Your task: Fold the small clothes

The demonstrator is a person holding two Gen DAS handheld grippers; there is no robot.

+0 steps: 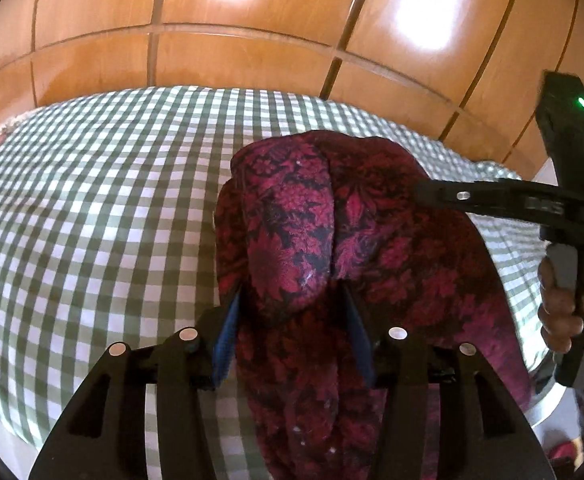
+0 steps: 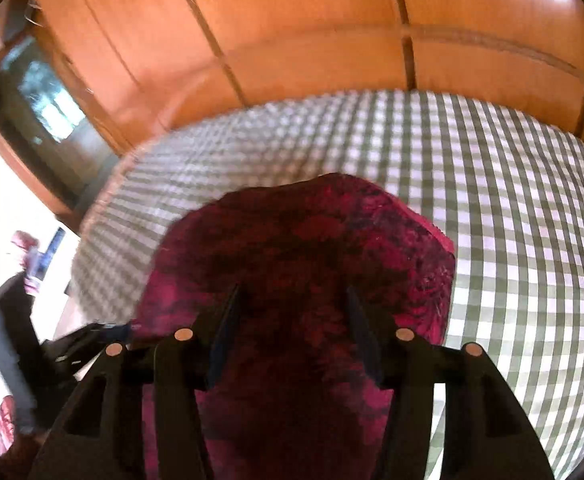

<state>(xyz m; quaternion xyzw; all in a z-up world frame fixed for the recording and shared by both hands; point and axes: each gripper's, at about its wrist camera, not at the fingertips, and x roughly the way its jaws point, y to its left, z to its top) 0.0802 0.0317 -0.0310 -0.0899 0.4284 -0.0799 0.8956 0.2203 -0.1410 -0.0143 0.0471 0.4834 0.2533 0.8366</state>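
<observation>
A dark red floral garment (image 1: 332,240) hangs bunched above the green-and-white checked bed cover (image 1: 92,200). My left gripper (image 1: 292,300) has its blue pads spread apart with a fold of the cloth between them. My right gripper (image 1: 424,194) reaches in from the right in the left wrist view, its tip against the cloth. In the right wrist view the garment (image 2: 312,248) fills the space between the spread fingers of the right gripper (image 2: 292,300), and the view is motion-blurred. Whether either gripper pinches the cloth is not clear.
Orange wooden wardrobe panels (image 1: 252,40) stand behind the bed. A dark glass cabinet (image 2: 40,108) and a white wall are at the left in the right wrist view. The checked cover (image 2: 512,220) spreads wide on both sides of the garment.
</observation>
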